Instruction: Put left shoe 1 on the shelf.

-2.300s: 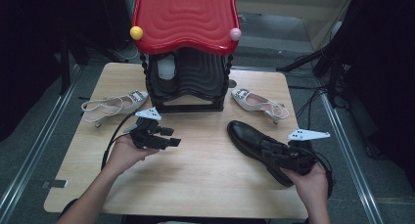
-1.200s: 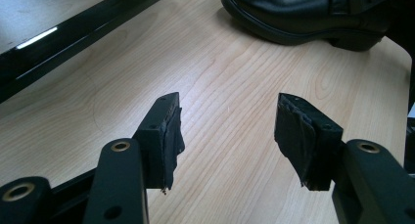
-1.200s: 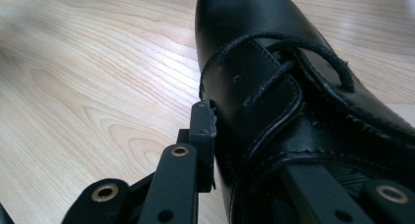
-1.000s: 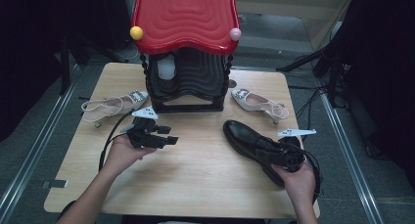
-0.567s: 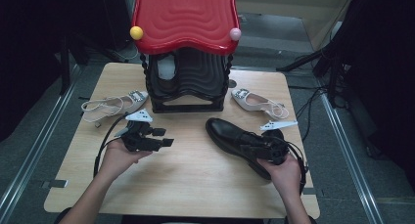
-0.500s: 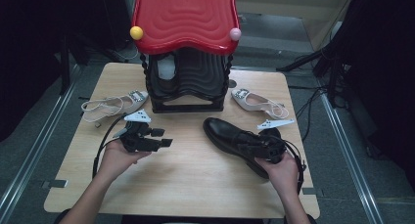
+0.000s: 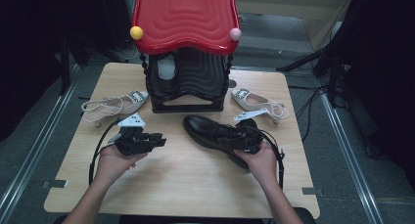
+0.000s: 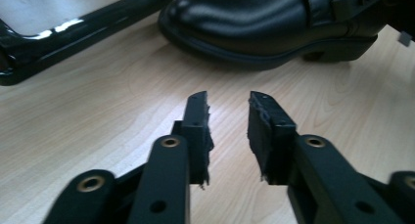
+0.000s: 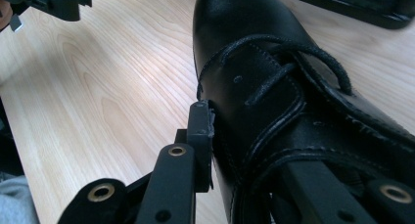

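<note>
A black lace-up shoe (image 7: 210,132) lies on the wooden table (image 7: 186,185), toe toward the black rack. My right gripper (image 7: 240,138) is shut on the shoe's collar; in the right gripper view one jaw presses the outside of the leather (image 9: 254,101) and the other goes inside the shoe. My left gripper (image 7: 159,140) rests at the left of the table, open, nothing between its fingers. In the left gripper view the left gripper (image 8: 229,111) points at the shoe's toe (image 8: 235,18), a short way off.
A black ridged shoe rack (image 7: 188,84) under a red wavy top (image 7: 185,18) stands at the back middle. A white slingback shoe (image 7: 112,105) lies left of it, another (image 7: 257,100) right of it. Table edges drop to a grey floor.
My right gripper has dragged the black shoe leftward and toward the rack. The left gripper has shifted slightly left and stayed open.
</note>
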A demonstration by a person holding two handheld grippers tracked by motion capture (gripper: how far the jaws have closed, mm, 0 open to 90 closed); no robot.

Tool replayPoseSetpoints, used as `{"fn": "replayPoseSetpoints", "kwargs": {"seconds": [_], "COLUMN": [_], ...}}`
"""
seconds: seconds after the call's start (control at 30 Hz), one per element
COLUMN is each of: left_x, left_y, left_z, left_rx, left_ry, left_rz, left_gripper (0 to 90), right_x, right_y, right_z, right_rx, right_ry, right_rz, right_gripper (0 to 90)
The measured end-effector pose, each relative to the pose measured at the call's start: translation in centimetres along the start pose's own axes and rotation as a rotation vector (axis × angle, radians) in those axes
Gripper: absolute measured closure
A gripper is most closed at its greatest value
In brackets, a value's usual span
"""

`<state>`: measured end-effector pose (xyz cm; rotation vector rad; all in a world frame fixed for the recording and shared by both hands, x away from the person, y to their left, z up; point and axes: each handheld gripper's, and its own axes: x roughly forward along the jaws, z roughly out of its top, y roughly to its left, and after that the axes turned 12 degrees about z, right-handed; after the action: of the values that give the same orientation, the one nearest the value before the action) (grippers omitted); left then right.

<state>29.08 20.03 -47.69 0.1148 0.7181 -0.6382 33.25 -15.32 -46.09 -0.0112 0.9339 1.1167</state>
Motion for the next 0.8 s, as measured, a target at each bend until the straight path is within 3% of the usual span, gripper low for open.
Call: {"fn": "replayPoseSetpoints", "kwargs": {"seconds": [0.2,0.47,0.6,0.67,0.8], "left_x": [0.3,1.5,2.4,2.7,2.8], "left_y": [0.4,0.2,-0.1,-0.3,-0.2], "left_z": [0.5,2.0,1.5,1.4,1.2], "left_rx": [-0.014,-0.006,-0.019,-0.006,-0.022], "left_ry": [-0.008,0.005,0.014,0.03,0.02], "left_rz": [-0.017,-0.024,-0.03,-0.023,-0.042], "left_gripper": [85.7,84.6,88.7,89.8,89.9], "right_x": [2.3,4.7,5.3,5.4,5.5], "right_y": [0.4,0.6,0.6,0.7,0.9], "right_z": [1.4,2.9,3.0,2.9,2.7], "right_rx": [-0.011,-0.023,-0.028,-0.03,-0.032], "right_ry": [0.009,0.021,0.01,0.012,0.011], "right_rz": [0.018,0.012,-0.001,-0.012,-0.014], "right_gripper": [77.4,76.8,76.4,76.3,75.4]}}
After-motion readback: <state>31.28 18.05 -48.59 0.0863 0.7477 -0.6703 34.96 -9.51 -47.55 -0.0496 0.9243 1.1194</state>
